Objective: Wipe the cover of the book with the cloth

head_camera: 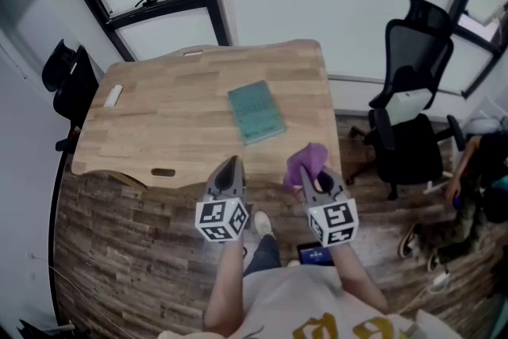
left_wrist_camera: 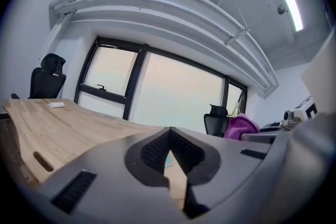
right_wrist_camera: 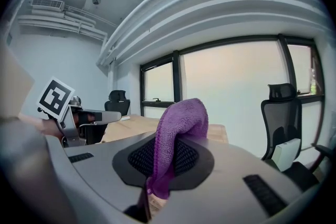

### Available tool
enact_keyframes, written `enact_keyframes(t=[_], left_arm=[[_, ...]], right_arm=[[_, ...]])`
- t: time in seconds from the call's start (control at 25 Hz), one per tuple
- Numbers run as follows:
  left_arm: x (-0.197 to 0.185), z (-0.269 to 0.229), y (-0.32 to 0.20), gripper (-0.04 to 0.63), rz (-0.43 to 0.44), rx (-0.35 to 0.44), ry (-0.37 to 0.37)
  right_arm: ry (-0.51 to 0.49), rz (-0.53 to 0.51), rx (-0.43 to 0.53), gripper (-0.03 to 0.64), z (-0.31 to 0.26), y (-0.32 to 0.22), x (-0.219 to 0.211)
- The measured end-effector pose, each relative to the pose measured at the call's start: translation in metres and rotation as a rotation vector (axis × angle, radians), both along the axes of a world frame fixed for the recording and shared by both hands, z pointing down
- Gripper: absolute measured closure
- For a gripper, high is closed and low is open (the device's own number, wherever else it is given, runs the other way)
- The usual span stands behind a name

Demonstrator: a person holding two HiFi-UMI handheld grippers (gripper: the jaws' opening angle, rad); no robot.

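While both tools hang at the near edge of the table (head_camera: pixel 159 119), the right gripper (head_camera: pixel 309 175) is clamped on the purple cloth (head_camera: pixel 306 159), which flops up over its jaws. The left gripper (head_camera: pixel 229 171) has its jaws pressed together with nothing in them. The teal book (head_camera: pixel 256 112) lies flat on the table's right half, nearer the near edge, its long axis running near-to-far on a slight slant. From the cloth it sits ahead and a touch left, so a forward, inward reach looks likely.
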State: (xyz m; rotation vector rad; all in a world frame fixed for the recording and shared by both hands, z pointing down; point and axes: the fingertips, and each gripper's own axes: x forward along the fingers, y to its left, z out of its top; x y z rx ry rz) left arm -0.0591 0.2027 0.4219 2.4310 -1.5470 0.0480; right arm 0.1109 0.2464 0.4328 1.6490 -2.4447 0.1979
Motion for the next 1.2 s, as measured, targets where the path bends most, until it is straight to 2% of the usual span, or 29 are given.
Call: enact_keyframes(t=[0.2, 0.6, 0.84, 1.2], left_arm=[[-0.004, 0.011, -0.068, 0.595, 0.038, -0.033, -0.005], [-0.039, 0.023, -0.183, 0.595, 0.049, -0.058, -0.004], [-0.04, 0.041, -0.218, 0.595, 0.082, -0.09, 0.005], [-0.04, 0.05, -0.237, 0.595, 0.097, -0.108, 0.012]], right_arm=[[-0.008, 0.046, -0.04, 0.584, 0.005, -0.065, -0.003], [-0.007, 0.107, -0.075, 0.584, 0.015, -0.174, -0.02], [0.003, 0.144, -0.09, 0.584, 0.024, -0.203, -0.027], [0.008, 0.179, -0.102, 0.584, 0.025, -0.214, -0.029]])
